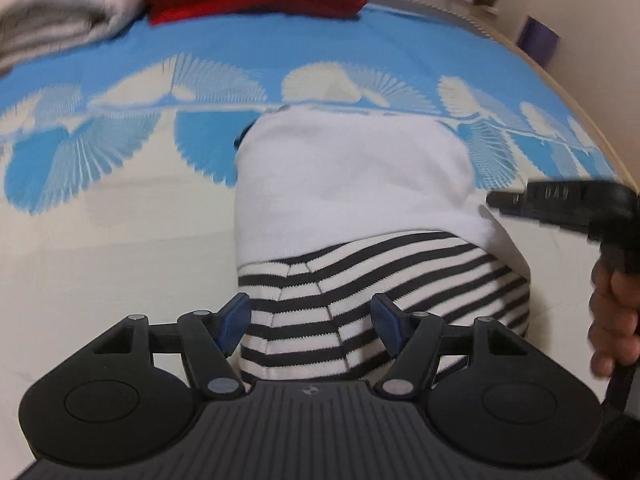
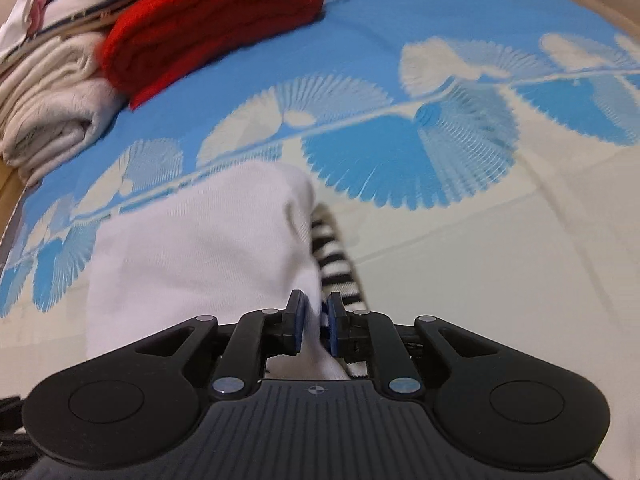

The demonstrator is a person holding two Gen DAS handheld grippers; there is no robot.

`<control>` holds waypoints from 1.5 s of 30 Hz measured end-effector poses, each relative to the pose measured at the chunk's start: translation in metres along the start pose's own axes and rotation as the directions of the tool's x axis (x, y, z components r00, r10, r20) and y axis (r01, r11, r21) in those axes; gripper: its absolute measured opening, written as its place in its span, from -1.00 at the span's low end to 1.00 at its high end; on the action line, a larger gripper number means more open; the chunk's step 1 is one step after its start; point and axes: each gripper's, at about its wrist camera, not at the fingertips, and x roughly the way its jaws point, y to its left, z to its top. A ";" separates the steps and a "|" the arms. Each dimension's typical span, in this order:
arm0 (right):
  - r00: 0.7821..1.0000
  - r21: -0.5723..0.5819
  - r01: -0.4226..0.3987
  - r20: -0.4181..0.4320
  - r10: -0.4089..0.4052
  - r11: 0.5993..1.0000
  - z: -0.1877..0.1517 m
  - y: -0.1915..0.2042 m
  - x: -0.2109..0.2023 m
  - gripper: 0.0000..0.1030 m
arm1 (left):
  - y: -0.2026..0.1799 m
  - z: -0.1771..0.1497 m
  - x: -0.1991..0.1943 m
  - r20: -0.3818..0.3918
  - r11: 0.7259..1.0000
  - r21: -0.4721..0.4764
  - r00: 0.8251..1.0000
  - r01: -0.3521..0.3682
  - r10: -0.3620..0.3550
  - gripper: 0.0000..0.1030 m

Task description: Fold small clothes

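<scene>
The right gripper (image 2: 317, 322) is pinching the edge of the small white-and-striped garment (image 1: 352, 184), which is lying on the blue-patterned cloth (image 1: 248, 50) directly ahead of both claws. The left gripper (image 1: 310, 326) is hovering with fingers spread wide above the striped part. Folding well likely means carrying the pinched edge across flat while the left pins the fabric. Raised lettering on the right tool is showing but blurred, unreadable.
</scene>
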 end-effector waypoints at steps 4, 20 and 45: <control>0.992 -0.036 -0.073 0.101 0.076 0.997 -0.002 0.006 -0.028 -0.67 | -0.005 -0.006 0.007 -0.039 1.000 0.020 0.999 -0.013 0.014 0.39; 0.983 -0.245 0.171 -0.016 -0.180 0.954 -0.027 -0.016 -0.049 -0.28 | -0.041 -0.029 -0.074 0.208 0.973 0.014 0.952 -0.231 0.223 0.80; 0.961 -0.342 0.148 0.273 -0.053 0.928 -0.145 0.003 -0.188 0.82 | -0.066 -0.149 -0.129 0.226 0.976 -0.092 0.950 -0.200 0.216 0.99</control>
